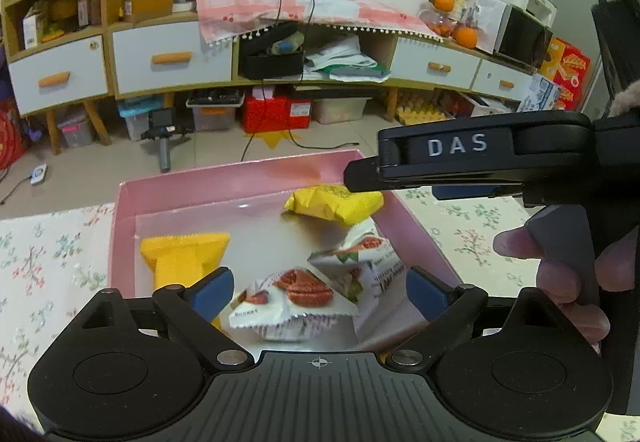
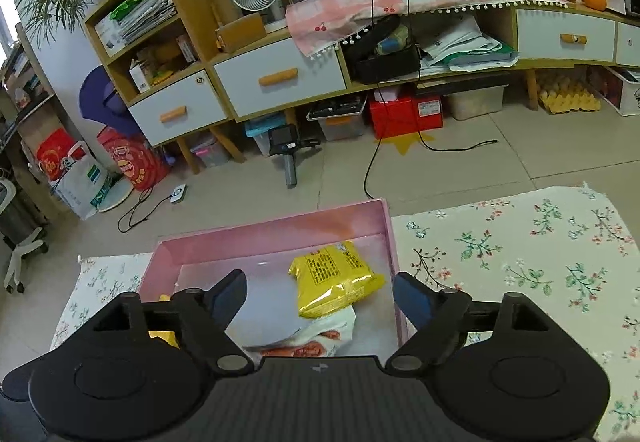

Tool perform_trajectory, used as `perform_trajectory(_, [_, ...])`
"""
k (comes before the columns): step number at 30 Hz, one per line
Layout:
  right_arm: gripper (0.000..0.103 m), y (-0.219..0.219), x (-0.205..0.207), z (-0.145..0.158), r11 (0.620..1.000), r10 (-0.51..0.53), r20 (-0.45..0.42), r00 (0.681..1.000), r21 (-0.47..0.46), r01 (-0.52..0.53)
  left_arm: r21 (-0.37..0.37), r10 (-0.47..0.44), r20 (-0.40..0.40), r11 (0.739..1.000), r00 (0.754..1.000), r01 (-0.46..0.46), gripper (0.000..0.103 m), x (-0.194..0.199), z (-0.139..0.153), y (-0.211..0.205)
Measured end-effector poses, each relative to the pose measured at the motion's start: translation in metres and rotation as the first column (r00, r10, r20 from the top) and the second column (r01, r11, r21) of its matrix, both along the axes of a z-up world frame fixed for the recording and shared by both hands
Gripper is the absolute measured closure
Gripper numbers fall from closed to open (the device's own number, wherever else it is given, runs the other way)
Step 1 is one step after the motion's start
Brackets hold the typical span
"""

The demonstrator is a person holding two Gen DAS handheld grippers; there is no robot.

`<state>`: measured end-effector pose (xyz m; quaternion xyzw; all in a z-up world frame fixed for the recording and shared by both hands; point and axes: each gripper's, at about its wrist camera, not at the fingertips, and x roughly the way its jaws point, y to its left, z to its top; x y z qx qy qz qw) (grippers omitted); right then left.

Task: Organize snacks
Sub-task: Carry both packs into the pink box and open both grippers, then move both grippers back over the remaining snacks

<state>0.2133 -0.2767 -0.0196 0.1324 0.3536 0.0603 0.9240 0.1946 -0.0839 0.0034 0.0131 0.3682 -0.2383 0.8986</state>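
A pink box (image 1: 248, 178) sits on the floral cloth and holds several snack packets. In the left wrist view a white packet with red pictures (image 1: 296, 302) lies between the open fingers of my left gripper (image 1: 320, 292). A second white packet (image 1: 360, 262) leans beside it, a yellow packet (image 1: 336, 204) lies at the far right, and another yellow packet (image 1: 184, 258) lies at the left. My right gripper (image 2: 320, 298) is open and empty above the box (image 2: 272, 238), over the yellow packet (image 2: 336, 278) and a white packet (image 2: 316, 338). Its black body (image 1: 480, 158) shows at the right.
The floral cloth (image 2: 520, 250) covers the table on both sides of the box. Beyond the table edge are the tiled floor, a black cable (image 2: 376, 162) and a long cabinet with white drawers (image 2: 280, 82). A hand (image 1: 560, 274) holds the right gripper's handle.
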Motion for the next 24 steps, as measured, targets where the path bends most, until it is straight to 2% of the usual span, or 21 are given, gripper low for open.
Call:
perform_trajectory(11, [0.037, 0.014, -0.043, 0.021, 0.999, 0.011, -0.02, 1.0, -0.053, -0.012, 0.023, 0.011, -0.005, 1.0, 1.0, -0.011, 0.005, -0.046, 0.017, 0.027])
perform_trajectory(13, [0.034, 0.016, -0.053, 0.023, 0.998, 0.014, -0.021, 1.0, -0.059, -0.016, 0.029, 0.012, -0.01, 0.999, 1.0, -0.012, 0.005, -0.054, 0.018, 0.032])
perform_trajectory(24, [0.031, 0.03, -0.096, 0.023, 0.995, 0.024, -0.058, 0.998, -0.093, -0.029, 0.076, 0.035, -0.059, 0.997, 0.998, -0.031, 0.005, -0.094, 0.011, 0.057])
